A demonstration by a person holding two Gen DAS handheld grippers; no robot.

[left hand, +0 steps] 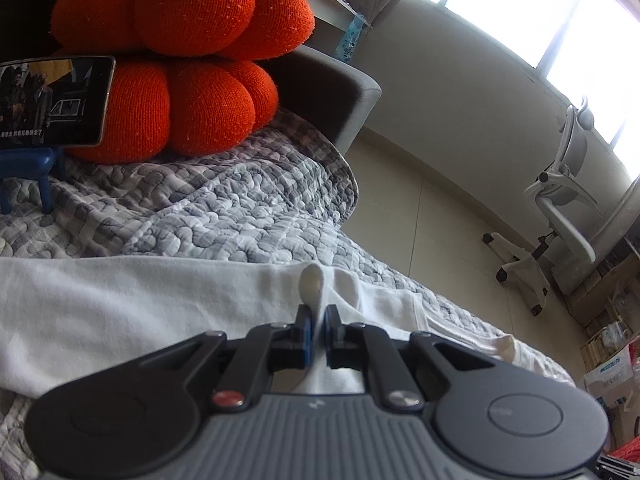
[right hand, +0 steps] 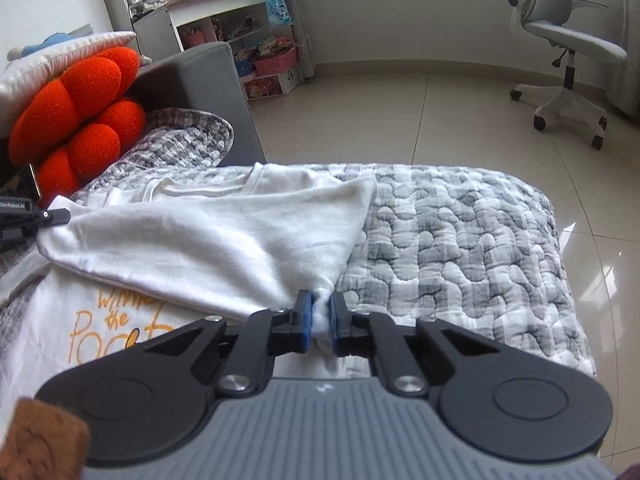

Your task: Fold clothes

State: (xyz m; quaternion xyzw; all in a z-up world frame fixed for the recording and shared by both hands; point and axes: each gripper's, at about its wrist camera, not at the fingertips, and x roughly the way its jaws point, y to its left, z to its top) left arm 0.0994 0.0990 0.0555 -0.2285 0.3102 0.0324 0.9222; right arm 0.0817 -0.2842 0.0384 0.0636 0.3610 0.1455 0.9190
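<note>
White T-shirt (right hand: 208, 236): lies on the grey checked quilt (right hand: 460, 232) covering the bed, partly folded over itself, orange lettering showing on the lower layer.
Left gripper (left hand: 318, 320): fingers nearly closed, pinching a raised ridge of the T-shirt's white cloth between the blue pads; its tip also shows at the left edge of the right wrist view.
Right gripper (right hand: 321, 312): fingers nearly closed on a bunched corner of the T-shirt.
Orange knot cushion (left hand: 180, 64): at the head of the bed.
Phone (left hand: 52, 100): propped on a blue stand, against the cushion.
White office chair (right hand: 568, 48): on the tiled floor.
</note>
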